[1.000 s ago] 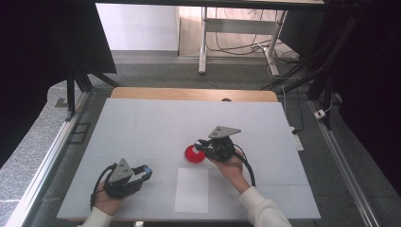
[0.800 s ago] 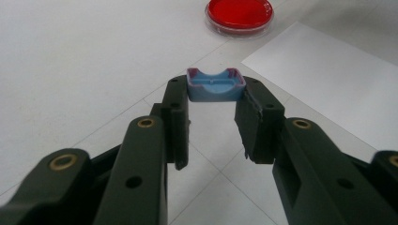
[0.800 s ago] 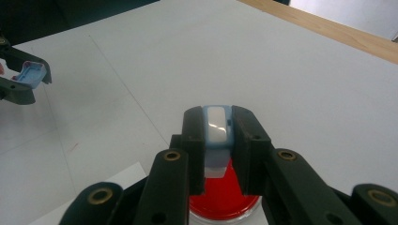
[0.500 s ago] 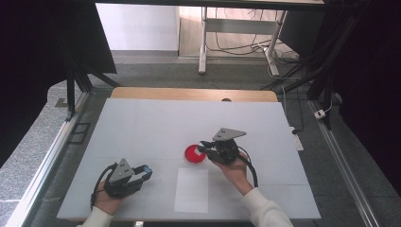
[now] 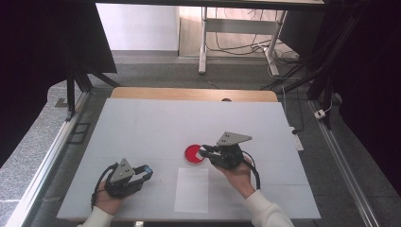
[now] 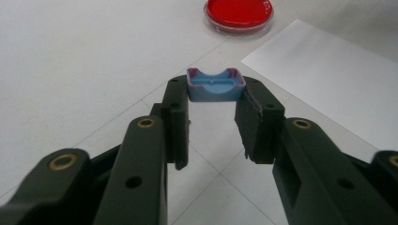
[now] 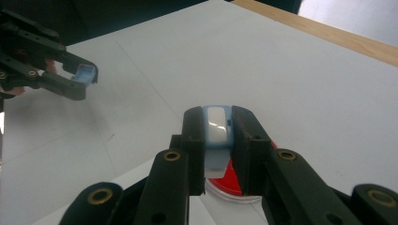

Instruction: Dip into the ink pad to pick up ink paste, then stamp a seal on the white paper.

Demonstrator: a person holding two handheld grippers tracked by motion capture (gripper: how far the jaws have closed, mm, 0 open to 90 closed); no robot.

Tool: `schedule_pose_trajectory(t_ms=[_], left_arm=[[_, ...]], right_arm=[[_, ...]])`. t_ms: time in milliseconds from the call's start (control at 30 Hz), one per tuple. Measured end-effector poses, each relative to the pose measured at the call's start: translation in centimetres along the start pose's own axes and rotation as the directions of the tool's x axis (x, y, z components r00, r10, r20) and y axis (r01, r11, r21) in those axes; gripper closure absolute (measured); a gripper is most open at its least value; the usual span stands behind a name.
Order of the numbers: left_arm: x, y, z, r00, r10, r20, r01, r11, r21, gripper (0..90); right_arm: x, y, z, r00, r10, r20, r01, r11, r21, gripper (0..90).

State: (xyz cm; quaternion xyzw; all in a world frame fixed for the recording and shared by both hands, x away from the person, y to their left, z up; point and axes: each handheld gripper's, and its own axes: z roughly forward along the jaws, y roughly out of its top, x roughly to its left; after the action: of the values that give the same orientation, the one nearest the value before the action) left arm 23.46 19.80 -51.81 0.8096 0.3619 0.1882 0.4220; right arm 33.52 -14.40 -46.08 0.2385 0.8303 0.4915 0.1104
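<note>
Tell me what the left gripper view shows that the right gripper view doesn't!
Left gripper view alone: the whole red dish seen from above, and the inside of the blue cap pinched at the tips of the left tongs.

Right gripper view alone: the right tongs shut on a pale blue piece, the table's wooden edge, and a fingertip behind the left tongs, seen farther off.

Both share the white table, the red dish, the paper sheet and the blue cap.

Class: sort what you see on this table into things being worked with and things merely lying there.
In use:
- blue cap-like piece, clamped in the left gripper
- pale blue-and-white piece, clamped in the right gripper
- red dish, beside the right gripper

Lying about:
- white sheet
</note>
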Motion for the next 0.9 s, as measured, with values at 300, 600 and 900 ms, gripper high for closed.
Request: schedule_pose_trajectory(t_ms=[300, 600, 900], left_arm=[[-0.1, 0.1, 0.1, 1.0000, 0.001, 0.002, -0.001, 1.0000, -0.003, 65.4], [0.0, 0.1, 0.0, 1.0000, 0.000, 0.001, 0.000, 1.0000, -0.005, 65.4], [0.0, 0.0, 0.0, 1.0000, 0.000, 0.004, 0.000, 1.0000, -0.006, 65.4]], right_arm=[[0.9, -0.4, -0.5, 0.9998, -0.014, -0.012, 0.014, 0.9999, -0.003, 75.5], [1.2, -0.8, -1.0, 0.9993, 0.001, -0.037, -0.001, 1.0000, 0.000, 75.5], [1.6, -1.2, -2.2, 0.9991, -0.002, -0.042, 0.002, 1.0000, 0.002, 75.5]])
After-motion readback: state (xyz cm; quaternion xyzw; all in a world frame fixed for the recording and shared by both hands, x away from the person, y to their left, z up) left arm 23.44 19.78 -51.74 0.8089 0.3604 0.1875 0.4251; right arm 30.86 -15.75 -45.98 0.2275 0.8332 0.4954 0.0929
